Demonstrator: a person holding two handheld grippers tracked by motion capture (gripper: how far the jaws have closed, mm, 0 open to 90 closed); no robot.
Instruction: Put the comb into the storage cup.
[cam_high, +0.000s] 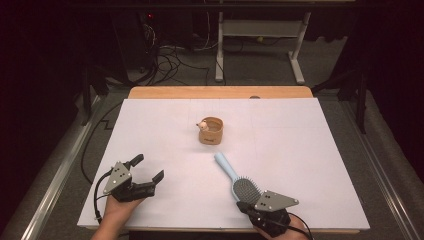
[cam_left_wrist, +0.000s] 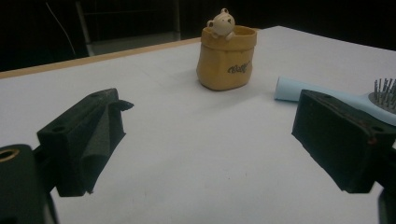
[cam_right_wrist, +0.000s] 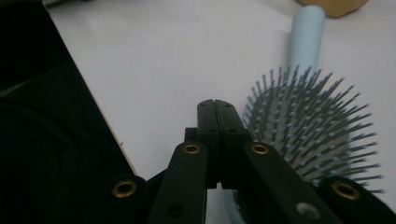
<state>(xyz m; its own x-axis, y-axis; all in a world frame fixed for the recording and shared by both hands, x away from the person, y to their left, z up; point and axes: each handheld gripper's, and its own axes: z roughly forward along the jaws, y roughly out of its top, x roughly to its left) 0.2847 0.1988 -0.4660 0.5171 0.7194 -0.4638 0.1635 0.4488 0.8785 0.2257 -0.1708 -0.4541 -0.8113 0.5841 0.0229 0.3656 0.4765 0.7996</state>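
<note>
Blue hairbrush beside closed right jaws

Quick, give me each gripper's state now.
Left gripper: open, holding nothing.
Right gripper: shut, empty, beside the hairbrush.

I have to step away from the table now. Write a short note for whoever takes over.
Left claw: open, empty, resting at the near left of the white table.
Right claw: shut on nothing, just beside the bristle head of the blue hairbrush.
Hairbrush lies flat, bristles up, handle pointing toward the tan bear pot at mid-table.
Done: nothing visible. Left: the brush is not yet gripped.
</note>
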